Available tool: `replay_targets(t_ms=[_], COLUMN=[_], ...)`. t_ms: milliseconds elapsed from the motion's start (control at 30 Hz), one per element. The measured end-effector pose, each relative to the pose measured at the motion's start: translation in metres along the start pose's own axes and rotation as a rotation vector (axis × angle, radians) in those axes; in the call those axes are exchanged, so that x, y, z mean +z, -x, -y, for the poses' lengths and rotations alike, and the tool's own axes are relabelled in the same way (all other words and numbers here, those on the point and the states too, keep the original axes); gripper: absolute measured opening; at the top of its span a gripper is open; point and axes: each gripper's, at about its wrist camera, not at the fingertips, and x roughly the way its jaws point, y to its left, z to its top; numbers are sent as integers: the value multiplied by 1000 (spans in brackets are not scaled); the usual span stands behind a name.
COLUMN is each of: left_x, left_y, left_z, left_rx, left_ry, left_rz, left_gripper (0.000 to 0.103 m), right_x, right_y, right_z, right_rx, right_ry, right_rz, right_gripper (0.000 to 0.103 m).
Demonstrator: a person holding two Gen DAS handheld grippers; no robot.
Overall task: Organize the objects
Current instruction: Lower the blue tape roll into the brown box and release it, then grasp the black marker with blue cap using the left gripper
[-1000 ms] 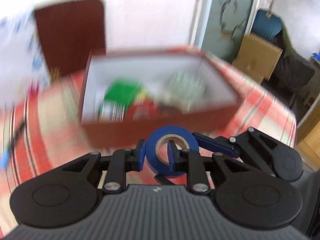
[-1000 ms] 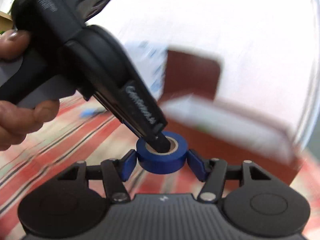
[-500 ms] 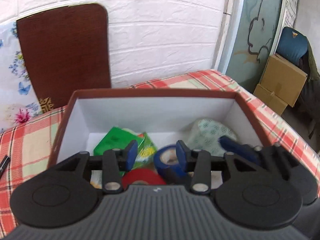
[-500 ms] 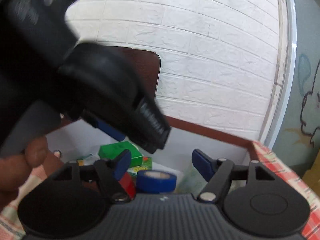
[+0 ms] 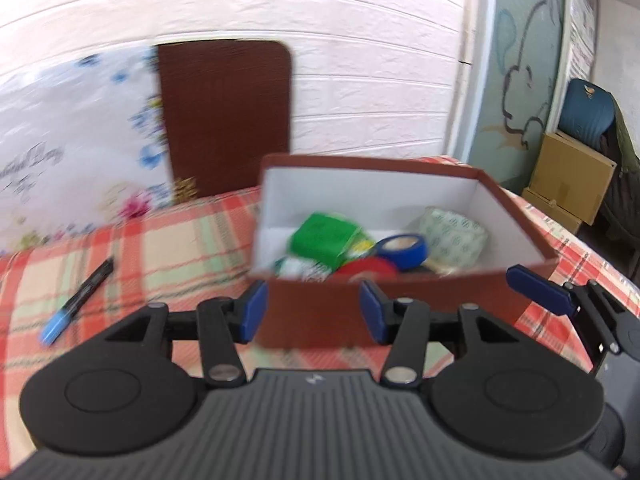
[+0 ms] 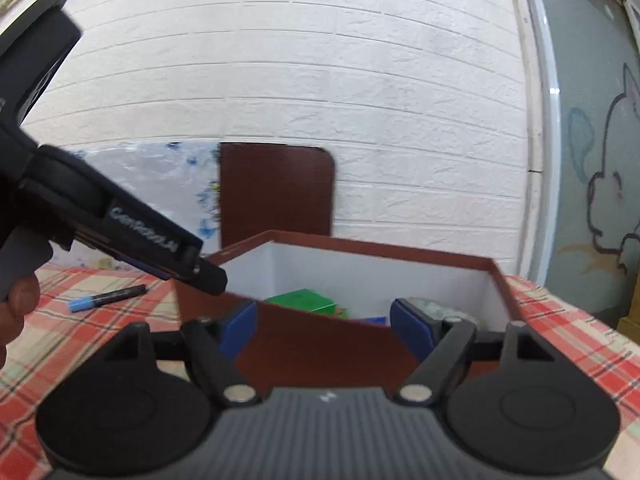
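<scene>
White brick wall is seen behind the checked worktop (image 5: 192,236). Ahead of both empty, spread grippers (image 5: 312,310) (image 6: 326,326), the box (image 5: 400,308) collects tapes; a marker (image 5: 78,300) lies leftward, presumably awaiting collection.

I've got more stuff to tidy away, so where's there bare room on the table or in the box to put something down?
Free: the plaid tablecloth between the blue-capped marker and the brown box, and the box's white floor along its back wall. Crowded: the box's front half, where the green packet, blue tape roll, red roll and patterned tape roll crowd together.

Left tongs (image 5: 312,312) spread and empty, right tongs (image 6: 324,330) likewise
</scene>
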Motion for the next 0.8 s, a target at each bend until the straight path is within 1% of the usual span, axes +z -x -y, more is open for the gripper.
replay_targets(t_ms=[33,100,167,200,267,300,333,367,400,433,500,533,600,667,733,767,800], left_x=[-8,-23,-42,-51,-68,-74,-78,-79,-76,-71,-58,-52,-40,-30,-21,-18,-17], left_y=[4,5,3,2,-3,-5,-4,0,0,-1,-4,-7,-18,-35,-55,-67,-81], left_z=[-10,-34,-64,-80,-111,-126,-142,-154,-162,-169,-177,-179,-181,-181,-182,-183,-186], left_rx=[21,76,135,174,259,295,313,319,338,358,363,364,365,366,346,338,329], left_ry=[3,28,78,99,140,166,198,218,217,206,162,125,41,-13,-28,-28,-21], left_rz=[-5,-43,-95,-118,-168,-194,-199,-178,-173,-163,-113,-87,-42,-31,-53,-84,-132], left_gripper=[58,58,58,58,58,58,59,59,59,59,61,66,72,73,72,71,54], right_x=[-4,-14,-20,-24,-33,-38,-44,-48,-50,-51,-51,-52,-53,-53,-53,-54,-54], right_y=[1,-2,-8,-15,-22,-27,-30,-35,-40,-39,-39,-40,-40,-40,-42,-43,-43], right_z=[-7,-24,-38,-45,-58,-65,-71,-76,-79,-80,-79,-78,-79,-78,-78,-78,-78], right_rx=[33,87,157,194,253,272,281,281,271,268,268,267,264,266,273,274,274], right_ry=[13,51,49,35,20,18,20,34,50,48,36,36,43,48,47,45,45], right_rz=[-18,-70,-151,-198,-281,-319,-354,-388,-411,-417,-422,-422,-419,-416,-416,-417,-417], right_gripper=[76,75,72,70,69,68,68,68,69,70,70,71,72,73,75,75,75])
